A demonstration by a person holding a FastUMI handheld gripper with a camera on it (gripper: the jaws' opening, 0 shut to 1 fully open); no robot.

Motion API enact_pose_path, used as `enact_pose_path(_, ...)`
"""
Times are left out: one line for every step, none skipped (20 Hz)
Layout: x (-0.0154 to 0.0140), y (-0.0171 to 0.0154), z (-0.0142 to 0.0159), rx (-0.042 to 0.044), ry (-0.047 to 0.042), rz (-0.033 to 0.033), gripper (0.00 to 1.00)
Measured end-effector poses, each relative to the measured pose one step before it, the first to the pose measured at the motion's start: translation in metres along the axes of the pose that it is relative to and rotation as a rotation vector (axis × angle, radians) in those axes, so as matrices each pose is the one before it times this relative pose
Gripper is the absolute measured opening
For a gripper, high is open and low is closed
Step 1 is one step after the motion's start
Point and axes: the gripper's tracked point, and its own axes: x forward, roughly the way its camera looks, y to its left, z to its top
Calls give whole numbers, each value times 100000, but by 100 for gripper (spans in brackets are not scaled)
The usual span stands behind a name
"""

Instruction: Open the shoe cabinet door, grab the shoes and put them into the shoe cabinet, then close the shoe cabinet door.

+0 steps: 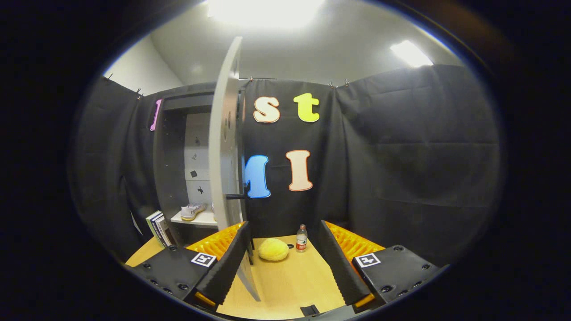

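Nearest you, the hand-held gripper (pixel 285 263) has its two fingers spread wide with nothing between them but bare light-wood surface (pixel 290 285); it grips nothing. The lower edge of the tall grey cabinet door (pixel 226 147) crosses just in front of your left finger — the door stands open, swung out edge-on towards you, its small dark handle (pixel 235 195) jutting to the right.

Just beyond the fingers, near the back edge of the surface, lie a round yellow plush lump (pixel 273 249) and, close beside it, a small clear plastic bottle with a red label (pixel 302 238), upright.

Further back, inside the dark shoe cabinet (pixel 171 178), a white low-top sneaker (pixel 192 211) rests on the pale lower shelf (pixel 200 219). Its long axis runs roughly along the shelf's front edge, slightly angled; which end is the toe I cannot tell. So the shoe looks stowed, and closing the door appears to be what remains.

The risk from here: the door's edge is so close to your left finger that a careless push could knock it rather than guide it. A few books (pixel 157 228) stand leaning just left of the cabinet at the surface's left edge — clear of the door's path, I would judge.
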Motion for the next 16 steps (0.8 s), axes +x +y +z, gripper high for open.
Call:
enact_pose_path(1896, 186, -1110, 49, 503, 677, 97)
enact_pose_path(1545, -151, -276, 247, 495, 1102, 97)
enact_pose_path(1647, -162, 70, 761, 399, 1565, 97)
enact_pose_path(1068, 329, -88, 1448, 570, 2218, 97)
enact_pose_path(582, 104, -100, 1585, 1141, 2312, 98)
enact_pose_path(680, 53, -205, 1579, 1135, 1737, 98)
enact_pose_path(764, 59, -143, 936, 951, 1789, 98)
enact_pose_path(490, 166, -135, 255, 888, 1476, 98)
enact_pose_path(551, 255, -111, -338, 448, 1693, 98)
enact_pose_path(407, 132, -3, -869, 174, 794, 98)
enact_pose_path(456, 243, -36, -841, 462, 1075, 98)
enact_pose_path(236, 632, -56, -383, 417, 1333, 98)
enact_pose_path(128, 587, -219, 33, 555, 1069, 98)
enact_pose_path(164, -73, -102, -1032, -83, -1399, 98)
enact_pose_path(-342, 183, 209, -868, -433, -615, 96)
enact_pose_path(-122, 298, -34, -928, 303, -263, 96)
